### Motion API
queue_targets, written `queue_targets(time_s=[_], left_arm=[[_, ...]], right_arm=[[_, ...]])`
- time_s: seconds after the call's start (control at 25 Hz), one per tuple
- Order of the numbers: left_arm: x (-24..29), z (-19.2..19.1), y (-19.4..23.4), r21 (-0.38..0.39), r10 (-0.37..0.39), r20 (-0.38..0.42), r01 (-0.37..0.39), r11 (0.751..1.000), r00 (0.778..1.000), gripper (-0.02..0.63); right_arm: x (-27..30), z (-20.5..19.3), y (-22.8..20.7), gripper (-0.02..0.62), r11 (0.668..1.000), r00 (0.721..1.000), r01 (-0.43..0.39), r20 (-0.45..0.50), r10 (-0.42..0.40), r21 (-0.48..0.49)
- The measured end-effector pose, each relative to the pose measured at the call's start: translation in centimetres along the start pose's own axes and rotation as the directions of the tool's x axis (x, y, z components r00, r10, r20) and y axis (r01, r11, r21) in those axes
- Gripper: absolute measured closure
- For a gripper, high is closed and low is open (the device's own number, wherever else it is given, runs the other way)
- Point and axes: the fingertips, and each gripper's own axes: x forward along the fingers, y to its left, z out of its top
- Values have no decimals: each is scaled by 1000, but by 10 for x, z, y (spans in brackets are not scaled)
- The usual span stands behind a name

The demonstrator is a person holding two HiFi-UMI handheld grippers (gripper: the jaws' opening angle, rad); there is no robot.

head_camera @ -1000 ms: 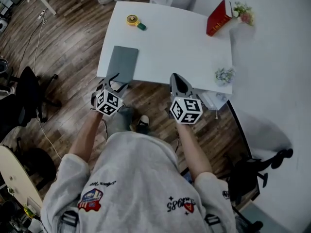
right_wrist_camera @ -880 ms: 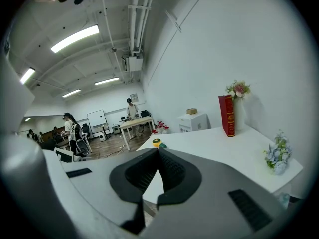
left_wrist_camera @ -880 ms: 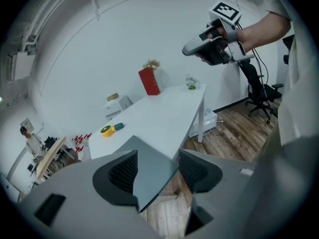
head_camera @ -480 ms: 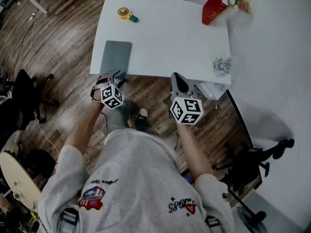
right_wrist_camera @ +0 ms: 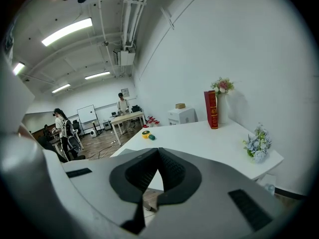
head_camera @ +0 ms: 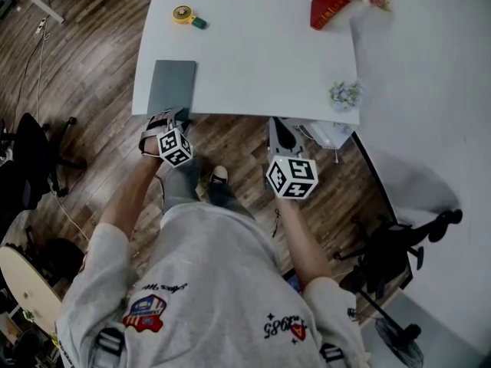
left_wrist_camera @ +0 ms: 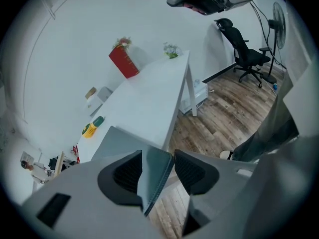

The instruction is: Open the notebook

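Notebook (head_camera: 172, 87) single, one red book (head_camera: 328, 4), one tape measure (head_camera: 184, 14)

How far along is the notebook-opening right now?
Done: the left gripper is at the near edge of the closed notebook. In hand: its jaws have just been closing around that edge, not visibly clamped. Left: gripping and lifting the cover. The right gripper hangs shut, empty.

Notebook (head_camera: 172, 87) on table (head_camera: 261, 52), near left edge; tape measure (head_camera: 185, 14) behind it; book (head_camera: 328, 4) far right
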Motion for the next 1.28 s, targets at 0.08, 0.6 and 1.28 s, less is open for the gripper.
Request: queue_targets(time_s=[0.08, 0.6, 1.28], left_arm=[[4, -1, -1, -7, -1, -4, 1, 1000, 1000, 408], [7, -1, -3, -47, -66, -15, 65, 997, 998, 486], [0, 2, -4, -129, -278, 36, 280, 951, 960, 528]], right_arm=[[0, 0, -2, 595, 1000, 1000, 1, 0, -1, -2], [0, -2, -10, 595, 1000, 1000, 3, -7, -3, 0], [-1, -4, -5, 595, 999, 1000, -18, -10, 18, -27]])
